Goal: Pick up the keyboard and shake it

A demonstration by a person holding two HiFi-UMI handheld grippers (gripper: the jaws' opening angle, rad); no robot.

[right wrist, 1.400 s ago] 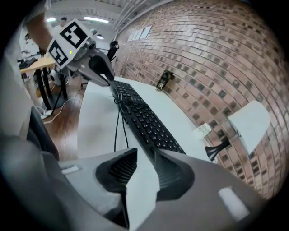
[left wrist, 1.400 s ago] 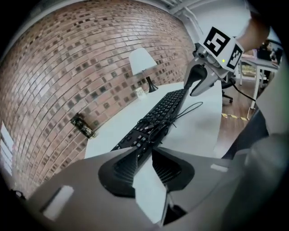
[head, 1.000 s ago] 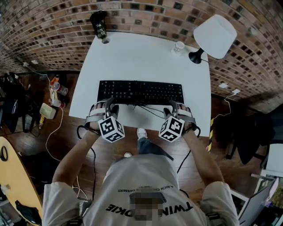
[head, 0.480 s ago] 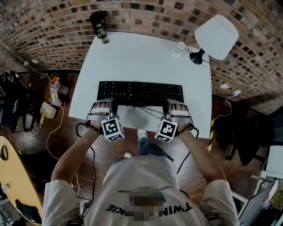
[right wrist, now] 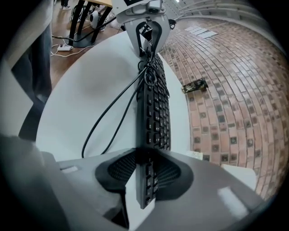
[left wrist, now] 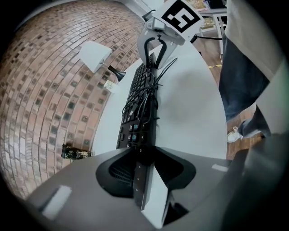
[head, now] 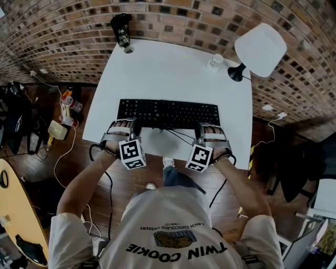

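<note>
We find a flat black corded keyboard [head: 168, 113] lying lengthwise across a white rectangular bench [head: 163, 68], towards the edge nearest the person, and from the head view it appears to sit flat on that surface. The left gripper [head: 127, 125] meets the keyboard's near edge close to its left end. In the left gripper view [left wrist: 145, 185] its jaws have just been closing and now stand clamped on that edge, with the keyboard [left wrist: 140, 113] running between the pads and away towards the other gripper. The right gripper [head: 206, 129] meets the same near edge close to the right end. In the right gripper view [right wrist: 144, 180] its jaws have likewise just been closing and grip the keyboard [right wrist: 156, 108] between them. Each gripper carries a cube with square markers, turned towards the person. A thin black cable [head: 178, 134] loops on the bench between the two grippers, just beside the keyboard's near edge, and it shows again in the right gripper view [right wrist: 117, 117]. At the far right corner of the bench stands a lamp with a white shade [head: 261, 43], and a small white cup [head: 215, 60] sits near its dark base. A dark patterned tumbler [head: 121, 29] stands at the far left corner. A brick wall [head: 173, 16] runs behind the bench.
</note>
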